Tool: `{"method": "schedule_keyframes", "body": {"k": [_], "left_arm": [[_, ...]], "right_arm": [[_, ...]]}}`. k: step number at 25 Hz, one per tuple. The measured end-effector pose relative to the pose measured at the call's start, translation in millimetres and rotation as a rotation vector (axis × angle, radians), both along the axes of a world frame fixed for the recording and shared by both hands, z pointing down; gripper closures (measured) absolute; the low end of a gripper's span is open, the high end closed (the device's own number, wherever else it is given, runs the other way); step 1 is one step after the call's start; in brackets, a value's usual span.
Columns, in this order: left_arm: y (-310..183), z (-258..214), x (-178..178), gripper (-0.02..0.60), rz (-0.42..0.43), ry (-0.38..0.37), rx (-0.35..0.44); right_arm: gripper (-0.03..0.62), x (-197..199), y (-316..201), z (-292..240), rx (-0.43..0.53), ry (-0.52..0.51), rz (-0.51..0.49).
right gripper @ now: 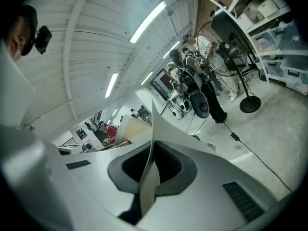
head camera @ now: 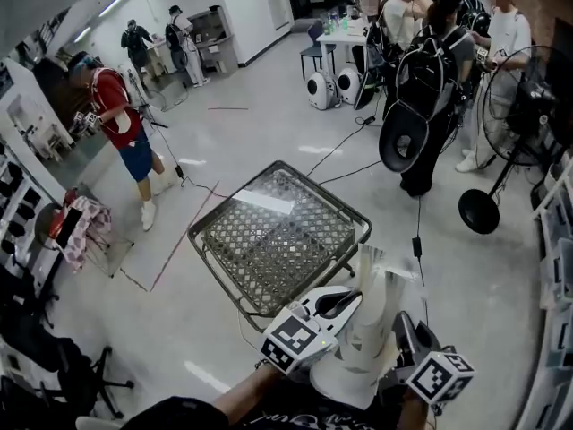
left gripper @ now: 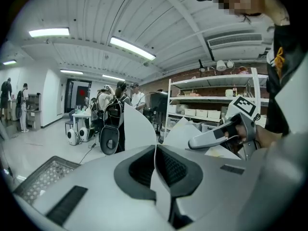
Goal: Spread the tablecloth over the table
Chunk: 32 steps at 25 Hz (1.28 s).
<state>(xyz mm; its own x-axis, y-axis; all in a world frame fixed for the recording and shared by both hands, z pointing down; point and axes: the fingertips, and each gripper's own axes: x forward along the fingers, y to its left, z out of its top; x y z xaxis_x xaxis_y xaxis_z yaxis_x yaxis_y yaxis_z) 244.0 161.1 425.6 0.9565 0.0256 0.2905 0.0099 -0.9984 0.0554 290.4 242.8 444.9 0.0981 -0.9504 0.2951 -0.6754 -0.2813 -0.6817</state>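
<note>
A bare table with a metal lattice top stands in the middle of the floor. Just in front of it, a bunched white tablecloth hangs between my two grippers. My left gripper is shut on one edge of the cloth, and that edge runs up between its pads. My right gripper is shut on another edge, a thin white sheet pinched between its jaws. In the left gripper view the right gripper shows to the right and the table at lower left.
Several people stand behind the table at the upper right, and one person in red is on the left. A standing fan and shelves line the right side. A cable trails along the floor, and a chair with clothes stands left.
</note>
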Motion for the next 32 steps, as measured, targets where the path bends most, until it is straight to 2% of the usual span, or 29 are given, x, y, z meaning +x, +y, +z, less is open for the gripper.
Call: {"method": "schedule_keyframes", "body": {"k": [3,5,9,12,16,19,21,27,32], "left_arm": [[-37.6,-12.8,-32.1,0.561,0.041,0.01,0.048],[-62.3,-19.2,-55.4,0.561,0.06,0.023,0.053],[-107.7,-20.7,-91.6,0.561,0.082,0.053,0.01],[-141.0,-17.8,-101.9,0.561,0.082,0.073,-0.041],[-169.4,-9.5,-101.2,0.56,0.088,0.078,-0.08],[-187.2,-2.1,-101.1,0.56,0.099,0.065,-0.089],[-197.8,1.9,-95.9,0.56,0.103,0.051,-0.083],[-225.8,3.5,-51.9,0.56,0.116,0.016,-0.047],[-263.1,-15.2,4.1,0.56,0.092,0.045,-0.02]], "right_arm": [[0.577,-33.4,-32.0,-13.9,0.042,0.0,0.036],[0.577,-61.1,-55.4,-19.7,0.069,0.002,0.048],[0.579,-115.3,-97.8,-15.2,0.046,0.045,0.034],[0.579,-127.9,-120.1,-8.4,0.002,0.058,0.039],[0.579,-115.8,-130.2,-5.2,-0.028,0.029,0.099],[0.579,-98.5,-133.4,-12.8,0.0,-0.022,0.219],[0.579,-83.4,-138.3,-23.2,-0.006,-0.012,0.287],[0.579,-29.7,-173.3,-27.7,0.035,0.036,0.265],[0.577,15.3,-197.3,-54.0,0.073,0.175,0.271]]}}
